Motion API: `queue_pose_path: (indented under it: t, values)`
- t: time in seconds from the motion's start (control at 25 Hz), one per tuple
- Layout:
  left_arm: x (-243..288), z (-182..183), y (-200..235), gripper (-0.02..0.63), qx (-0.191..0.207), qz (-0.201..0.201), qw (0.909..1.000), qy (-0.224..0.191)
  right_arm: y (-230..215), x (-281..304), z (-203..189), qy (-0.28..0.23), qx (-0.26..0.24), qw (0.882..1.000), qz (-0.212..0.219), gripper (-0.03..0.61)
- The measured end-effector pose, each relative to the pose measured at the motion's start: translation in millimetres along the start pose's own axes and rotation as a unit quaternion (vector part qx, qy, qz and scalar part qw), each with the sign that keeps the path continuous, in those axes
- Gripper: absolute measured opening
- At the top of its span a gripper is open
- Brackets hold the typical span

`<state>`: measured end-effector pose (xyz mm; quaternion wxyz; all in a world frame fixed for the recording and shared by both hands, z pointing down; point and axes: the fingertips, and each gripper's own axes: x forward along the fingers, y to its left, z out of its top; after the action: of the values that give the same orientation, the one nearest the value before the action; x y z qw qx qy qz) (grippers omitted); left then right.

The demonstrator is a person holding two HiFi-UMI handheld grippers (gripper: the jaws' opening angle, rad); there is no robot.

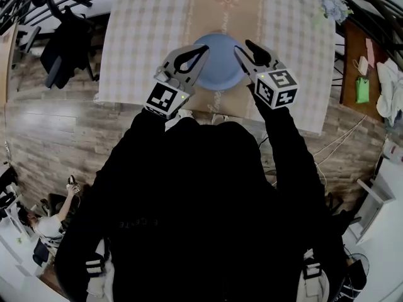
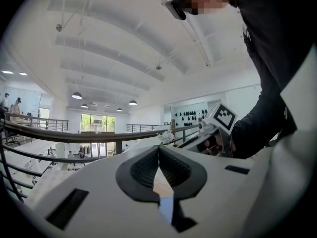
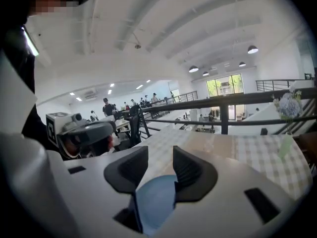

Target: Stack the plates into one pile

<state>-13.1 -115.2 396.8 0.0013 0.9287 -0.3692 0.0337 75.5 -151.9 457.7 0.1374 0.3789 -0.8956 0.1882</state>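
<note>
A light blue plate [image 1: 220, 65] lies on the checked tablecloth near the table's front edge; I cannot tell whether more plates lie under it. Both grippers hang above its near rim, held up away from the table. My left gripper [image 1: 203, 49] [image 2: 159, 148] is shut, pads touching with nothing between them. My right gripper [image 1: 243, 47] [image 3: 160, 155] is open and empty, and the blue plate [image 3: 154, 198] shows through the gap between its pads. A sliver of the plate [image 2: 167, 208] also shows below the left pads.
The table [image 1: 145, 30] has a beige runner down its middle and a flower bunch [image 1: 334, 6] at the far right corner. A black chair with clothing [image 1: 63, 46] stands at the left. At the right is a brown side table [image 1: 359, 61] with small items. A dark railing runs behind.
</note>
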Motion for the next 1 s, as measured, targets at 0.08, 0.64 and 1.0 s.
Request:
queue_pose_path:
  t: [0.08, 0.64, 1.0]
  values:
    - [-1, 6, 1, 0.02, -0.003, 0.0, 1.0, -0.004, 11, -11, 20, -0.027, -0.012, 1.0, 0.008, 0.161]
    - [-21, 65, -19, 0.02, -0.012, -0.032, 0.9984, -0.045, 88, -65, 87, -0.151, -0.129, 0.979, 0.056, 0.075]
    - [-23, 66, -21, 0.02, -0.008, -0.037, 0.9984, -0.043, 97, -64, 91, -0.181, -0.136, 0.972, 0.064, 0.006]
